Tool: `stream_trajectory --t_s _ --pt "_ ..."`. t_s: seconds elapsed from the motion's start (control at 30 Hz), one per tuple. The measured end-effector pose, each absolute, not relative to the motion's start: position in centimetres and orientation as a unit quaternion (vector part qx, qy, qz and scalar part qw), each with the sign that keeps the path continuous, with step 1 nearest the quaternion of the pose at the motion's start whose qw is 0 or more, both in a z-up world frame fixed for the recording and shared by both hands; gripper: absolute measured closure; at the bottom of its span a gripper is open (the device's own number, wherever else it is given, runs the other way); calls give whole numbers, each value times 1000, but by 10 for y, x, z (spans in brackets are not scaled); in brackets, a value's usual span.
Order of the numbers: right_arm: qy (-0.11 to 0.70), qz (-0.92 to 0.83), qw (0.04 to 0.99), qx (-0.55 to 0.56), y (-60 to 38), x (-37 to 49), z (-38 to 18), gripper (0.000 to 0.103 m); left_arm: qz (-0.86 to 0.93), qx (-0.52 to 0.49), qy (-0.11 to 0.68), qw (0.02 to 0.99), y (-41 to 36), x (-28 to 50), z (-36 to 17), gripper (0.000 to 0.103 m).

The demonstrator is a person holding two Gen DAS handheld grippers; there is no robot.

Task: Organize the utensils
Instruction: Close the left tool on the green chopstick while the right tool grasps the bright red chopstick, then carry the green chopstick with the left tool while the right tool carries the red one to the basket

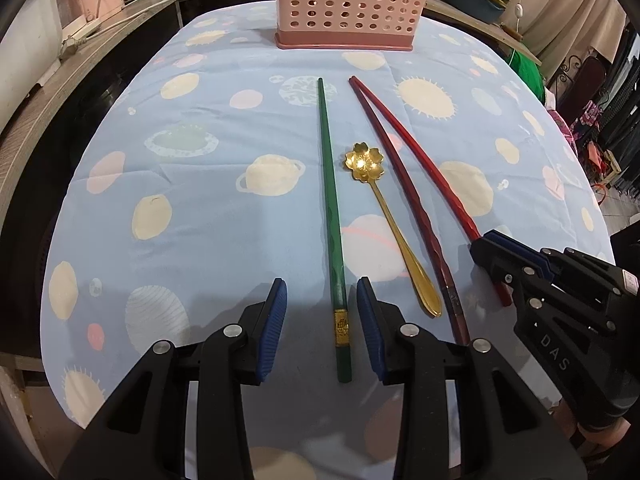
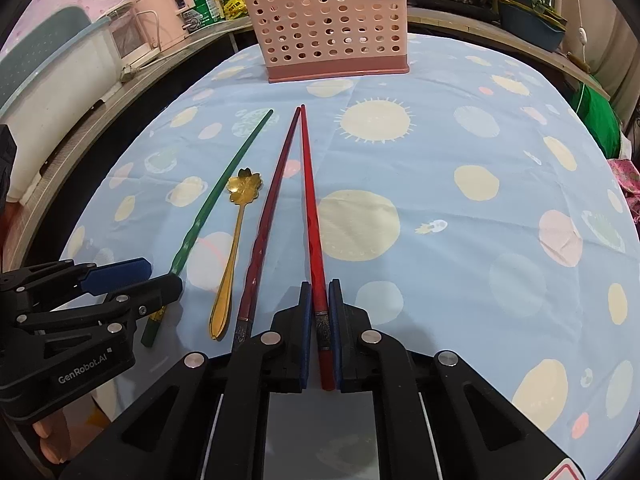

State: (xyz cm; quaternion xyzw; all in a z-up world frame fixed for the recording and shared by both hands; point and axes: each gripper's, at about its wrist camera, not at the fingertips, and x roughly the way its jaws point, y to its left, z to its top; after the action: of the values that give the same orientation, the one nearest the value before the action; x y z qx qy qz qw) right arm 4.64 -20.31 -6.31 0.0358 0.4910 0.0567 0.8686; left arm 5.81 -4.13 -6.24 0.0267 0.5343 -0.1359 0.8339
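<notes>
A green chopstick (image 1: 330,220) lies on the blue tablecloth, its near end between the fingers of my open left gripper (image 1: 322,300). Next to it lie a gold flower-shaped spoon (image 1: 384,216) and a dark red chopstick (image 1: 408,200). My right gripper (image 2: 320,312) is shut on the near end of a bright red chopstick (image 2: 310,200), which still rests along the cloth. In the left wrist view the right gripper (image 1: 486,246) holds that chopstick (image 1: 424,160). A pink perforated utensil basket (image 1: 344,4) stands at the far side, also in the right wrist view (image 2: 328,24).
The table (image 2: 480,200) has a blue cloth with sun and planet prints. A counter (image 1: 100,36) with appliances and boxes runs along the left and back. Plant pots (image 2: 528,12) stand at the back right. The left gripper (image 2: 120,280) shows in the right wrist view.
</notes>
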Motion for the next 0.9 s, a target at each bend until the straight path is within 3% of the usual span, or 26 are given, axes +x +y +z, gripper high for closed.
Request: stream_trajectory --t_s 0.23,0.37,0.43,0.9 --pt "490 56 869 36 -203 46 -63 95 -140 36 532 834 -43 51 -63 70" --pt "491 57 869 36 -203 46 -63 95 -143 36 532 834 -43 51 -63 92" --pt "491 56 869 36 -202 46 -63 95 -143 35 532 834 -43 51 -63 96" --pt "479 63 875 44 -202 46 -50 96 -125 25 517 846 -34 60 -48 96"
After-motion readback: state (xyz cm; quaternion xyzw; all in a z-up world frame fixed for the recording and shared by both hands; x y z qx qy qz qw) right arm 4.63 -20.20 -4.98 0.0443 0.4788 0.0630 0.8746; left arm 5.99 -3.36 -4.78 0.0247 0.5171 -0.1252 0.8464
